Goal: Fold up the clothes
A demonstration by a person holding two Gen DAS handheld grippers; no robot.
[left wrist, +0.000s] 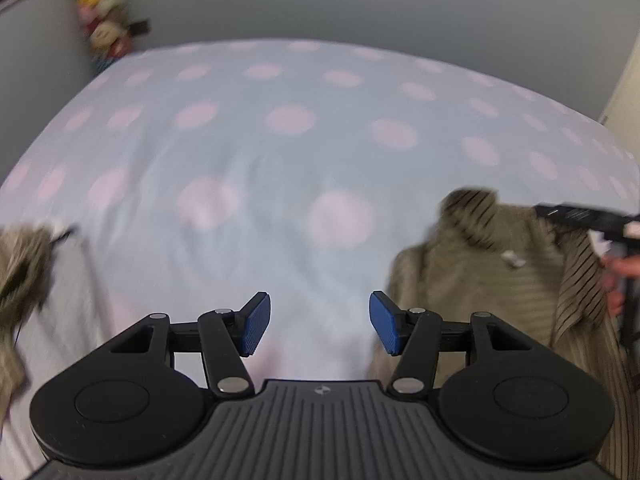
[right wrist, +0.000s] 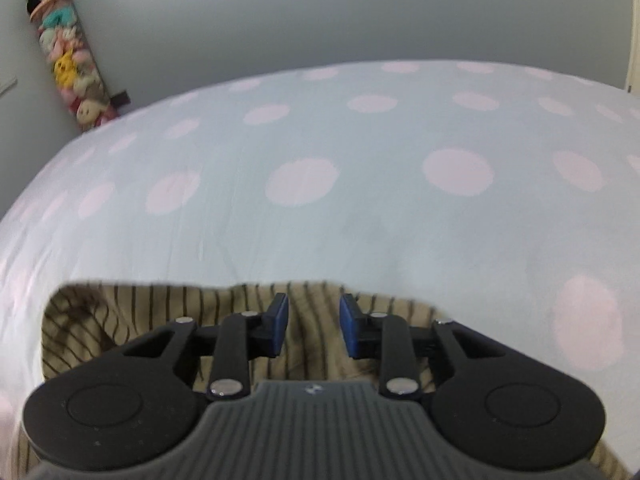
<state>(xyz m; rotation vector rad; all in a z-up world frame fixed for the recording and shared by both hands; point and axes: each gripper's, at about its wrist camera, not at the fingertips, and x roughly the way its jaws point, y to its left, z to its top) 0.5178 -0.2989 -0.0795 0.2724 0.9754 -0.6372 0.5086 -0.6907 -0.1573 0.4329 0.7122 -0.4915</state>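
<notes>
A beige garment with thin dark stripes (left wrist: 480, 276) lies bunched on the bed at the right of the left wrist view. My left gripper (left wrist: 320, 322) hovers open over bare sheet to the left of it, with nothing between its blue pads. In the right wrist view the same striped garment (right wrist: 160, 312) spreads under my right gripper (right wrist: 313, 322). Its jaws stand apart above the cloth, and no fold sits between the pads. A hand (left wrist: 616, 280) and the right gripper's black frame (left wrist: 576, 216) show over the garment's right side. Both views are blurred.
The bed carries a pale blue sheet with pink dots (right wrist: 304, 184). Another tan, blurred piece of cloth (left wrist: 20, 272) lies at the left on a whitish fabric (left wrist: 68, 320). A column of plush toys (right wrist: 72, 68) hangs in the far left wall corner.
</notes>
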